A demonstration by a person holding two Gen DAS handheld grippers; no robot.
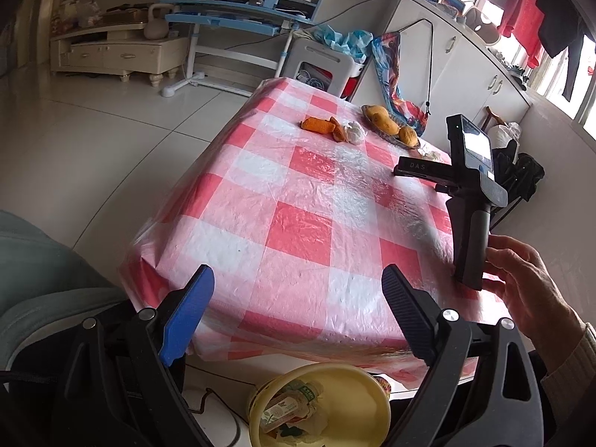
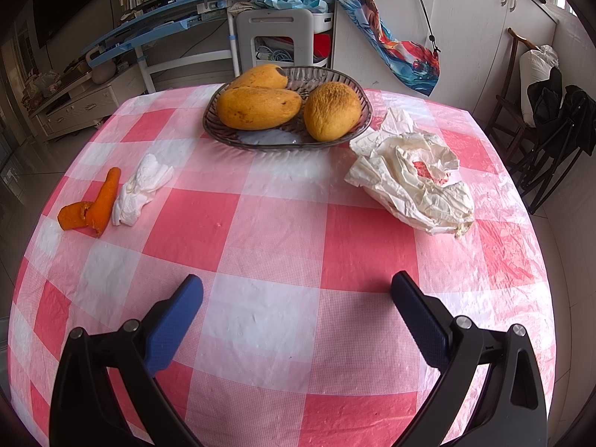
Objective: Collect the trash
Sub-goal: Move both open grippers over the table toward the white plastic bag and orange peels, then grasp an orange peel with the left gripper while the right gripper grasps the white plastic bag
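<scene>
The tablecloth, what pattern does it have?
Red-and-white checks on the tablecloth, clearest in the right wrist view.

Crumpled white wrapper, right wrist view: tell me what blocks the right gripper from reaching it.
Nothing visible does. Only bare checked tablecloth lies between the open right gripper and the crumpled white wrapper. The glass dish of mangoes sits farther back, off that path.

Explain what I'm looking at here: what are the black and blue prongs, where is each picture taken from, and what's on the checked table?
The prongs are two hand-held grippers, each carrying its own camera. The left gripper hangs open by the table's edge, above a yellow bin; its view shows a hand gripping the other tool's handle. The right gripper is open over the tablecloth, holding nothing. On the table: a dish of mangoes, orange peel, a tissue and crumpled paper.
</scene>
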